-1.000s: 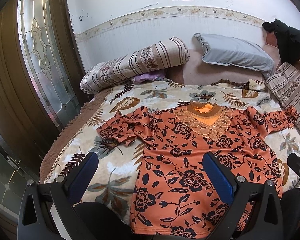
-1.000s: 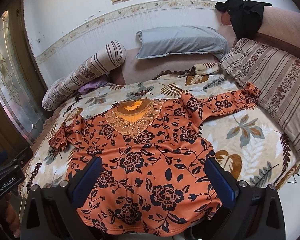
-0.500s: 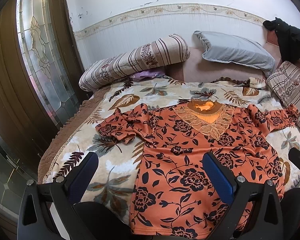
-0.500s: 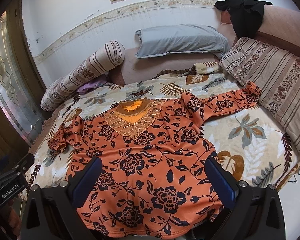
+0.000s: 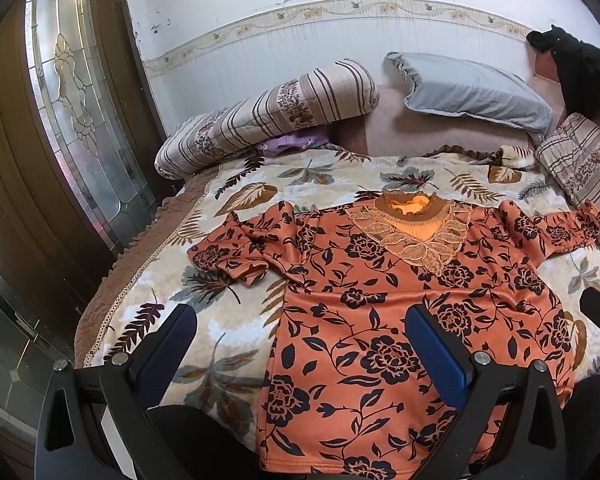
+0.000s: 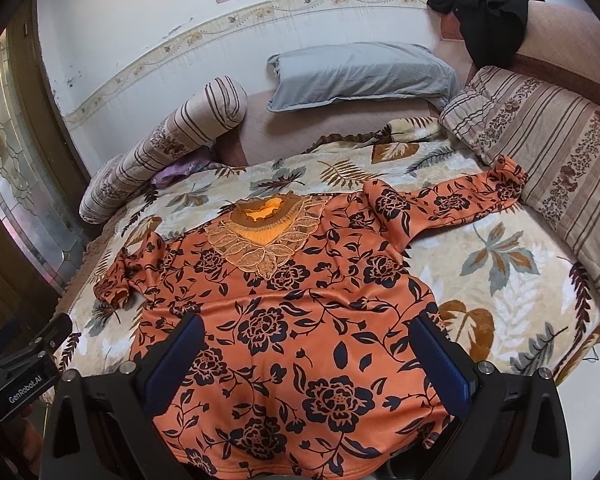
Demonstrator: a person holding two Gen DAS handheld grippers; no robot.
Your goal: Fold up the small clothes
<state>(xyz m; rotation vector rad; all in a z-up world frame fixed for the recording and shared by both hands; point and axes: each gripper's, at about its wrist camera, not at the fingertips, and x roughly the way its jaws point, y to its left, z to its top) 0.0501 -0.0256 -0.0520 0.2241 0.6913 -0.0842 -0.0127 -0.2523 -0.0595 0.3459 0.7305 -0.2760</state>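
An orange top with black flowers (image 5: 380, 312) lies spread front-up on the bed, lace collar (image 5: 414, 236) away from me. Its left sleeve (image 5: 228, 252) is bunched and folded; its right sleeve (image 6: 452, 204) stretches out toward the striped cushion. My left gripper (image 5: 300, 344) is open and empty above the top's lower left edge. My right gripper (image 6: 308, 352) is open and empty above the top's lower part (image 6: 292, 340). The left gripper's body also shows at the lower left of the right wrist view (image 6: 20, 376).
The bed has a leaf-print blanket (image 5: 236, 200). A striped bolster (image 5: 268, 116) and a grey pillow (image 5: 472, 92) lie at the head. A striped cushion (image 6: 548, 160) lines the right side, with a black garment (image 6: 488, 20) above it. A glass-panelled door (image 5: 76, 112) stands left.
Both grippers have drawn slightly forward and lower over the top's hem. The top has not moved, and both grippers stay open.
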